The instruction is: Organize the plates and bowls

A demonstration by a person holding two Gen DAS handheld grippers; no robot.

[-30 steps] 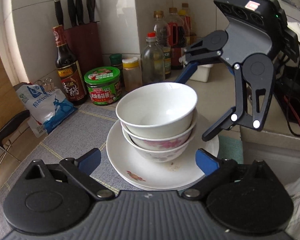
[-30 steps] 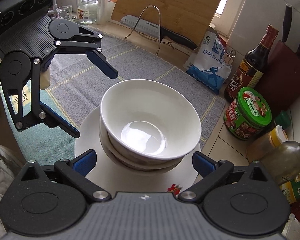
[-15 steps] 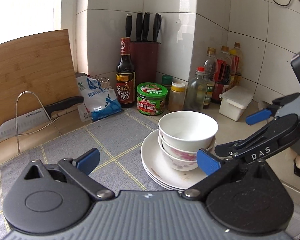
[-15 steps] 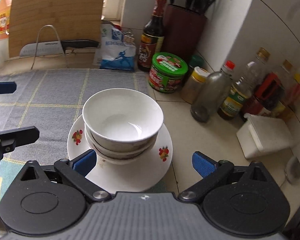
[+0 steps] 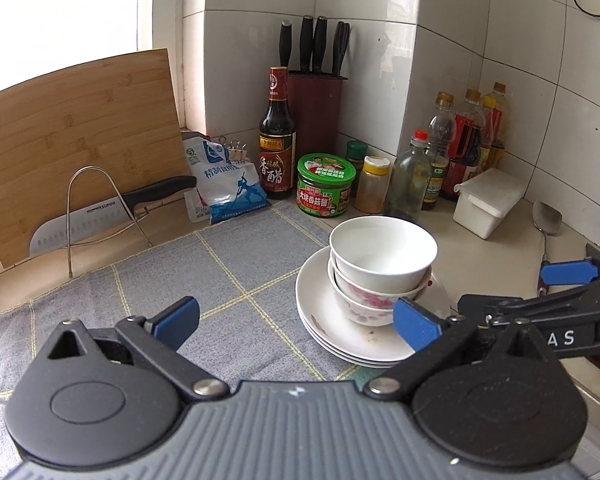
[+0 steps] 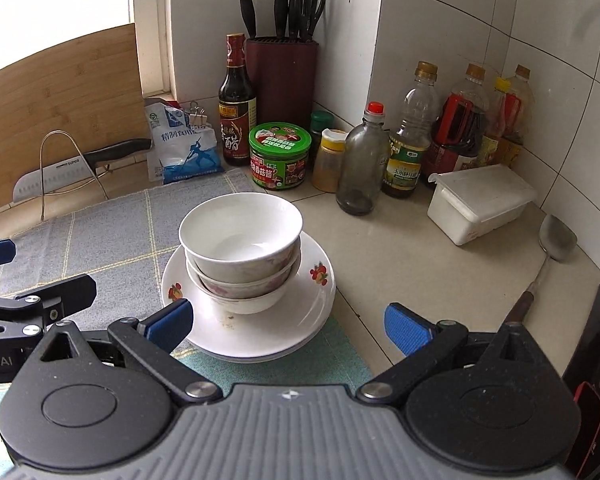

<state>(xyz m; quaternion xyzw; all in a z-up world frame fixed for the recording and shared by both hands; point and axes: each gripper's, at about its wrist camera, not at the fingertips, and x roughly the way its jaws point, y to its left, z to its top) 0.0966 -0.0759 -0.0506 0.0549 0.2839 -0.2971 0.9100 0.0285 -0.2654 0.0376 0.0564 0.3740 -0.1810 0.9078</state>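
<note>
Both tools up and back from the dishes here. My left tool (image 5: 296,320) has its blue pads spread wide with nothing between them, and just ahead of its right-hand pad sits the stack of plates (image 5: 332,332), resting on the near right corner of the grey checked mat (image 5: 160,280). On those plates are the nested bowls (image 5: 382,264), a plain white one on top and pink-flowered ones beneath, all upright. My right tool (image 6: 286,320) is spread as well, empty, and from it the same plates (image 6: 312,296) lie straight ahead and a touch to the left, its left pad hovering just over the near rim without my being able to say it touches. The bowls (image 6: 240,240) sit a little left of the plates' middle. Each tool shows at the edge of the other's view: the right tool's arm comes in low on the right of the left camera, the left tool's arm low on the left of the right camera. Beyond the dishes, against the tiled wall, stand a green-lidded jar (image 6: 280,156), a dark vinegar bottle (image 6: 237,100) and a knife block (image 6: 282,80). Off to the right of my right tool on the bare worktop (image 6: 400,248) are a white lidded box (image 6: 480,202) and a metal spatula (image 6: 554,240). Far left, a cleaver (image 5: 112,214) rests in a wire rack before a wooden cutting board (image 5: 76,128).
</note>
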